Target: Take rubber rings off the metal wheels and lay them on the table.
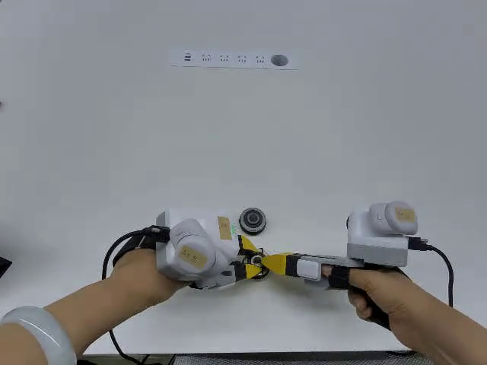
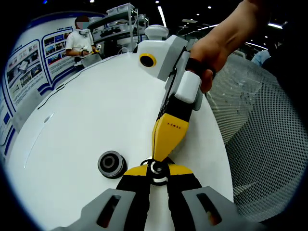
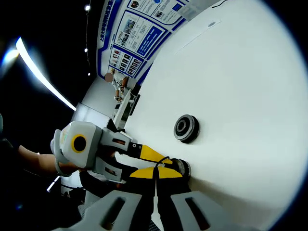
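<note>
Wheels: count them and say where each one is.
2. One wheel lies free on the table; the other wheel is held by the left gripper, the right gripper's shut tips against it.

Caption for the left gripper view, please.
Left claw grips a small wheel, the right claw touching it; a second wheel lies beside.

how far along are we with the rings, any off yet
Done: nothing visible so far on the table. In hand: the left gripper is shut on one wheel, and the right gripper has its shut tips at that wheel's rim; whether they hold the ring is unclear. Left: that ring, plus the second wheel, lying nearby with its dark outer ring on.
</note>
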A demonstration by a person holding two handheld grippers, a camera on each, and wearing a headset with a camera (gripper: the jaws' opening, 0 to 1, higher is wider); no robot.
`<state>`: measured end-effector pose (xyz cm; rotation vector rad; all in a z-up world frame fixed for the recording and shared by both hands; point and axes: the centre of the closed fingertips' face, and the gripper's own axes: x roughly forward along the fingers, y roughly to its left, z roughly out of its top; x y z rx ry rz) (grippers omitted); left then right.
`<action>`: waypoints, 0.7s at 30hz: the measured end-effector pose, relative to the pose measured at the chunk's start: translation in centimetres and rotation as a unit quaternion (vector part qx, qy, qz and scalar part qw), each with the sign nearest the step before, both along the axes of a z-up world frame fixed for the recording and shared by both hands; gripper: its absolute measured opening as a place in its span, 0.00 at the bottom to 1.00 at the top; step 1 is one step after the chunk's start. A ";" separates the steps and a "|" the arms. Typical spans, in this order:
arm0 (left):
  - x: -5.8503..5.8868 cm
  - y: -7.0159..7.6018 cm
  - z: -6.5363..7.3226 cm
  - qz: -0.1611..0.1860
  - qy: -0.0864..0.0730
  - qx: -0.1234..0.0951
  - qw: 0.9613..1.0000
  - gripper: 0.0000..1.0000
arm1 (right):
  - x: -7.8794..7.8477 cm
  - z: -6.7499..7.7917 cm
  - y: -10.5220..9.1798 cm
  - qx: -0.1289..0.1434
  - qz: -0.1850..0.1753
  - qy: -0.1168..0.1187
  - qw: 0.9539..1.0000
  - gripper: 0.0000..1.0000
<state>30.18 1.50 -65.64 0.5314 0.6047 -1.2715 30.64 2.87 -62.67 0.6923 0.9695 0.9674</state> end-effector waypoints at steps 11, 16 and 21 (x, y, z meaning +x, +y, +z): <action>0.0 -0.1 0.1 -0.003 0.000 0.004 1.000 0.13 | -0.5 -1.6 -1.4 -0.045 0.009 0.002 0.999 0.01; 0.1 -0.2 0.2 -0.003 -0.006 0.003 1.000 0.13 | -0.4 -1.9 -1.5 -0.049 0.004 0.004 0.999 0.01; 0.1 -0.3 0.7 -0.007 -0.017 -0.005 1.000 0.11 | -0.3 -2.3 -1.8 -0.055 -0.003 0.006 0.998 0.01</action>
